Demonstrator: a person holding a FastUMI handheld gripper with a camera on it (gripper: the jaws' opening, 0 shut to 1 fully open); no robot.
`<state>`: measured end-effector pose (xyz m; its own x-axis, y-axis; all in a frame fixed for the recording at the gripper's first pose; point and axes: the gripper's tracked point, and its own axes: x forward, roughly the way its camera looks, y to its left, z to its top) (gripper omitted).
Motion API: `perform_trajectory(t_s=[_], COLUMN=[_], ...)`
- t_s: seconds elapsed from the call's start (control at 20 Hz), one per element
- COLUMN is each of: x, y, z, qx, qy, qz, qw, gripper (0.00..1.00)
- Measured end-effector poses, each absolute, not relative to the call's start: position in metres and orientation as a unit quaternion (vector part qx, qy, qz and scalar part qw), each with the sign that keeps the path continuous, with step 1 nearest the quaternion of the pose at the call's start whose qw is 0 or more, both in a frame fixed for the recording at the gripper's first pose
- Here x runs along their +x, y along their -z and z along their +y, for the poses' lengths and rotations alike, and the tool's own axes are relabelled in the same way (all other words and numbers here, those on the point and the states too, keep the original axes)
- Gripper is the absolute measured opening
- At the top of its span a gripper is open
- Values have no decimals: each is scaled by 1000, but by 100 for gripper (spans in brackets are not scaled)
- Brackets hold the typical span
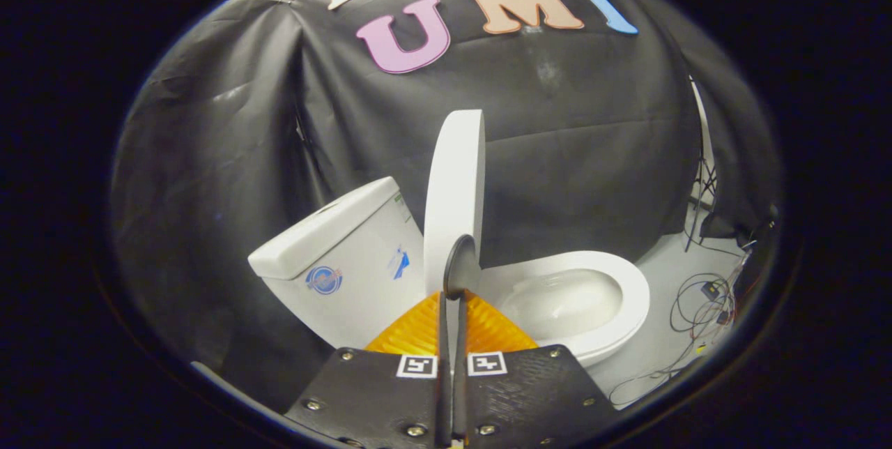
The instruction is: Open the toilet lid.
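Black cloth hangs behind the toilet (578, 295). Its lid (454, 191) stands upright beside the tank (334, 254), with the bowl open below. The jaws (453, 295) are clenched together near the lid's lower edge, holding nothing. The lid looks stiff, smooth, fairly light; its rim offers the best hold.

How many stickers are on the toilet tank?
2, both on the side of the toilet tank that faces the gripper: a round one nearer its front, a smaller one close to the raised lid. Other faces are hidden.
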<state>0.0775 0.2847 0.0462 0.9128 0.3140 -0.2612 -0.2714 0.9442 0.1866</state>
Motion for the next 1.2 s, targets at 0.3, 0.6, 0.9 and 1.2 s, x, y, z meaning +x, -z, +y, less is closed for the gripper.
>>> perform_trajectory(t_s=[0.3,0.6,0.9,1.2], x=[77,73,71,71], y=[-50,-54,-56,-55], z=[310,325,343,360], qx=[75,69,67,67], qy=[-163,-176,-188,-202], qz=[144,146,143,141], qw=[973,971,969,967], gripper=[2,2,2,2])
